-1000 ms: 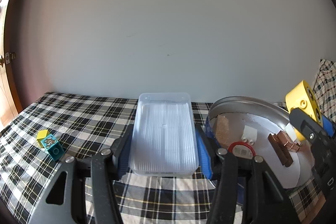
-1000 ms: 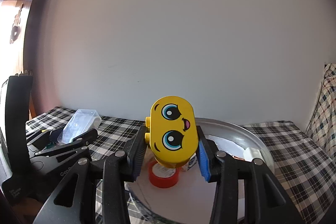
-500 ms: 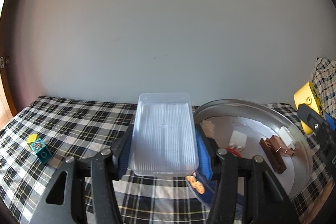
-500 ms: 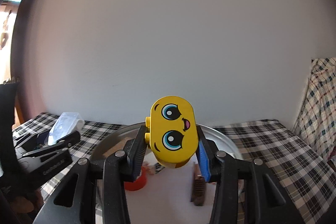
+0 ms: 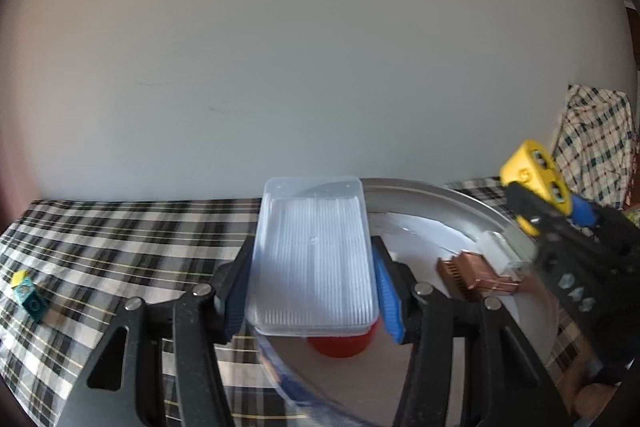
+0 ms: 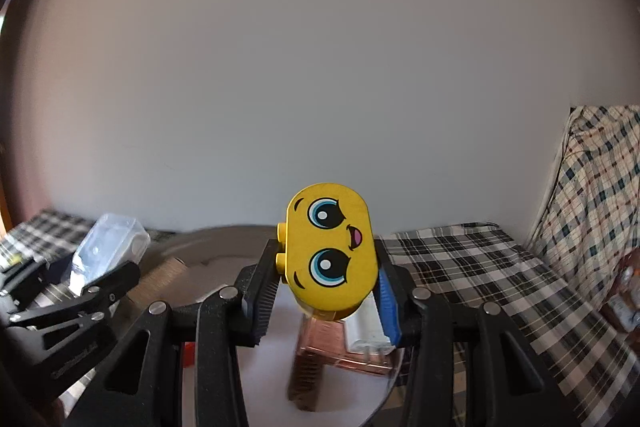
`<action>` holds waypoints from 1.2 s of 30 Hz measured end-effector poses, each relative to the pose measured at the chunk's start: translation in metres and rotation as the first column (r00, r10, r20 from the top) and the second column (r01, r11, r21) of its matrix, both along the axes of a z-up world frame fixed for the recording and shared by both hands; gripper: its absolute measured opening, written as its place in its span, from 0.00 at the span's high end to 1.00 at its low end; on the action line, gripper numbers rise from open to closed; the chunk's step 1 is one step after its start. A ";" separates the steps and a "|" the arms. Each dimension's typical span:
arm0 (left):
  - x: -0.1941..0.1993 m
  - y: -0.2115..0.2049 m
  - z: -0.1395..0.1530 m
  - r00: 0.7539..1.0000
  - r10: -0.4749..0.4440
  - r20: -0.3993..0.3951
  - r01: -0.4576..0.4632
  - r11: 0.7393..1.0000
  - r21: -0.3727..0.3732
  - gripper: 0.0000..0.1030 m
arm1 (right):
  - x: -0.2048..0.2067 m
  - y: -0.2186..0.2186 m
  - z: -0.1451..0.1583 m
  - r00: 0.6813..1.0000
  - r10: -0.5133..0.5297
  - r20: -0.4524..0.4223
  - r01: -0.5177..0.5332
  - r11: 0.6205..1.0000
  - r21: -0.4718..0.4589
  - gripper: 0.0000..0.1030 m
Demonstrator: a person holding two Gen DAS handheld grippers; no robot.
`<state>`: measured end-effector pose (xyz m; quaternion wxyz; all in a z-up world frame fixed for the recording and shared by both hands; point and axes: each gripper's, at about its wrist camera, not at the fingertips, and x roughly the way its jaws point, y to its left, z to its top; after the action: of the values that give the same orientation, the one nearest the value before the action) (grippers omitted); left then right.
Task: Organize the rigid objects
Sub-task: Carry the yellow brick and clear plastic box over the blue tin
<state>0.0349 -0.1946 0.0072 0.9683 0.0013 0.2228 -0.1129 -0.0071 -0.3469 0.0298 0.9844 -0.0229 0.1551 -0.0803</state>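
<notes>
the left tool point(image 5: 314, 279) is clamped on a clear plastic container point(image 5: 312, 259), its blue pads pressed against both long sides, and holds it above the near rim of a round metal tray point(image 5: 460, 199). the tray lies on a black-and-white checked cloth point(image 5: 120, 247). under the container, at 6 o'clock from it, a red round thing point(image 5: 340, 347) shows on the tray floor. at 3 o'clock from the container a copper-coloured comb-like piece point(image 5: 468, 275) lies in the tray. far off at 9 o'clock, near the cloth's left edge, sits a small teal block point(image 5: 32, 301) with a yellow one touching it.

the right tool point(image 6: 326, 293) grips a yellow face block point(image 6: 332, 251) by its sides, the printed eyes turned toward the camera, and holds it over the tray's right part, above the copper piece and a white block point(image 6: 366, 327). in the left view that tool stands at 3 o'clock, over the tray's far right rim.
</notes>
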 end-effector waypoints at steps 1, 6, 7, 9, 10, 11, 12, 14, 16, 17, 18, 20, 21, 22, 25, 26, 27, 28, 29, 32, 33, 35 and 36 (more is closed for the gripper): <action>0.000 -0.004 0.000 1.000 -0.006 -0.003 0.006 1.000 0.002 0.48 | 0.003 -0.002 -0.001 1.000 -0.002 -0.010 0.002 1.000 -0.002 0.55; 0.000 -0.017 -0.001 1.000 -0.025 -0.013 0.025 1.000 0.006 0.48 | 0.012 -0.014 -0.003 1.000 -0.006 -0.025 0.007 1.000 0.023 0.55; -0.001 -0.022 0.000 1.000 -0.027 -0.015 0.027 1.000 0.006 0.48 | 0.012 -0.015 -0.003 1.000 -0.010 -0.022 0.010 1.000 0.017 0.55; -0.003 -0.028 0.000 0.999 -0.032 -0.021 0.033 0.999 0.011 0.48 | 0.011 -0.014 -0.002 1.000 -0.014 -0.021 0.014 1.000 0.004 0.55; -0.002 -0.031 -0.001 0.999 -0.035 -0.022 0.035 0.999 0.015 0.48 | 0.013 -0.016 -0.003 1.000 -0.017 -0.024 0.017 1.000 -0.002 0.55; 0.001 -0.031 -0.003 0.999 -0.036 -0.023 0.036 0.999 0.017 0.48 | 0.015 -0.017 -0.004 0.999 -0.021 -0.030 0.020 1.000 -0.007 0.55; 0.001 -0.033 -0.004 0.999 -0.038 -0.024 0.039 0.999 0.019 0.48 | 0.016 -0.019 -0.005 0.999 -0.023 -0.035 0.023 1.000 -0.008 0.55; 0.004 -0.034 -0.004 0.999 -0.040 -0.027 0.040 0.999 0.019 0.48 | 0.020 -0.023 -0.007 0.999 -0.024 -0.049 0.024 1.000 0.001 0.55; 0.006 -0.038 -0.005 0.999 -0.043 -0.032 0.044 0.999 0.018 0.48 | 0.022 -0.025 -0.008 0.998 -0.021 -0.059 0.021 1.000 0.013 0.55; 0.006 -0.039 -0.005 0.998 -0.046 -0.035 0.047 0.999 0.018 0.48 | 0.023 -0.026 -0.008 0.998 -0.021 -0.065 0.022 1.000 0.018 0.55; 0.007 -0.039 -0.006 0.998 -0.048 -0.037 0.049 0.999 0.018 0.48 | 0.024 -0.026 -0.009 0.997 -0.021 -0.070 0.022 1.000 0.019 0.55; 0.007 -0.040 -0.007 0.998 -0.052 -0.037 0.053 0.998 0.020 0.48 | 0.026 -0.025 -0.011 0.997 -0.020 -0.076 0.021 1.000 0.013 0.55; 0.007 -0.041 -0.008 0.998 -0.053 -0.038 0.053 0.998 0.021 0.48 | 0.026 -0.024 -0.012 0.997 -0.019 -0.078 0.020 1.000 0.011 0.55; 0.007 -0.041 -0.008 0.998 -0.053 -0.039 0.054 0.998 0.022 0.48 | 0.026 -0.024 -0.012 0.997 -0.016 -0.078 0.017 1.000 0.009 0.55; 0.008 -0.042 -0.011 0.997 -0.054 -0.045 0.056 0.998 0.024 0.48 | 0.029 -0.024 -0.014 0.996 -0.013 -0.085 0.013 1.000 0.005 0.55; 0.008 -0.042 -0.011 0.997 -0.056 -0.048 0.057 0.998 0.025 0.48 | 0.030 -0.025 -0.015 0.996 -0.012 -0.090 0.012 1.000 0.006 0.55; 0.008 -0.043 -0.012 0.997 -0.057 -0.049 0.059 0.998 0.027 0.48 | 0.032 -0.025 -0.016 0.995 -0.009 -0.097 0.010 1.000 0.009 0.55; 0.009 -0.044 -0.012 0.997 -0.054 -0.050 0.056 0.998 0.029 0.48 | 0.033 -0.026 -0.017 0.995 -0.005 -0.103 0.007 1.000 0.013 0.55; 0.009 -0.044 -0.012 0.997 -0.054 -0.051 0.056 0.998 0.030 0.48 | 0.034 -0.027 -0.018 0.994 -0.006 -0.110 0.008 1.000 0.015 0.55; 0.011 -0.047 -0.013 0.997 -0.053 -0.059 0.054 0.998 0.029 0.48 | 0.035 -0.028 -0.019 0.992 -0.013 -0.123 0.016 1.000 0.020 0.55; 0.012 -0.048 -0.014 0.997 -0.054 -0.061 0.056 0.998 0.032 0.48 | 0.036 -0.029 -0.019 0.992 -0.014 -0.127 0.017 1.000 0.023 0.55; 0.011 -0.049 -0.014 0.997 -0.055 -0.058 0.057 0.997 0.044 0.48 | 0.038 -0.031 -0.021 0.990 -0.012 -0.138 0.017 0.999 0.034 0.55; 0.010 -0.048 -0.014 0.997 -0.050 -0.059 0.053 0.997 0.051 0.48 | 0.039 -0.032 -0.021 0.990 -0.011 -0.140 0.016 0.999 0.037 0.55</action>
<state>0.0452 -0.2428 -0.0067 0.9579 0.0291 0.2534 -0.1317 0.0318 -0.3788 0.0088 0.9707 -0.0090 0.2254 -0.0822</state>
